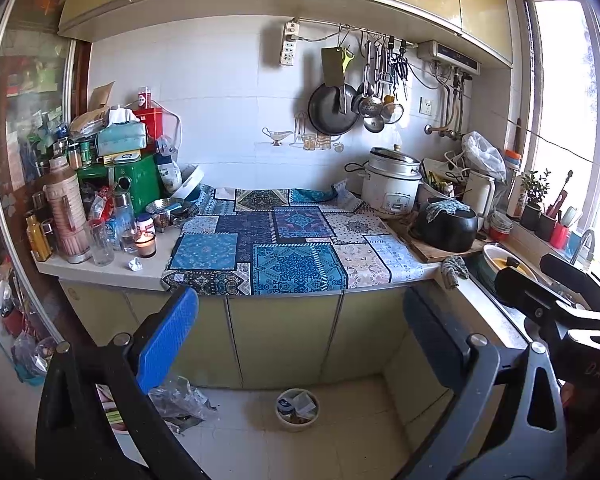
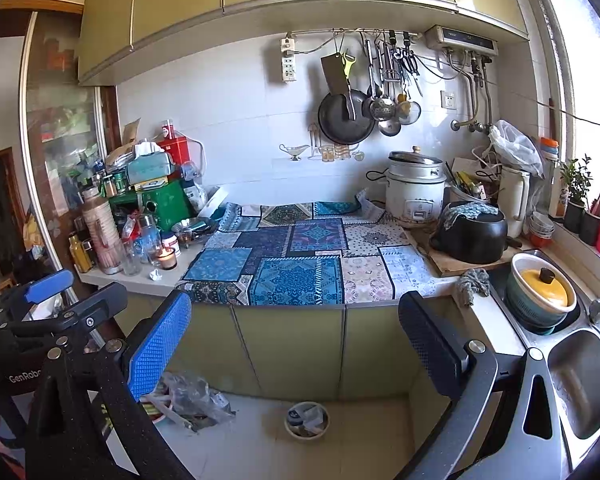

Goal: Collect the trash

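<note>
two views show the same kitchen counter. in the left wrist view, the left gripper (image 1: 300, 344) is held in front of the cabinets with its fingers wide apart and nothing between them; a crumpled paper ball (image 1: 135, 265) lies on the white counter (image 1: 112, 274), just beside a lit candle (image 1: 145, 243). in the right wrist view, the right gripper (image 2: 296, 344) also stands apart and empty, and a small bin (image 2: 307, 420) sits on the floor below.

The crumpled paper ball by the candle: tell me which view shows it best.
The left wrist view shows the crumpled paper ball best: it appears larger there, lying clear on the bare counter in front of the candle. In the right wrist view the ball is also unobstructed but smaller and farther off.
</note>
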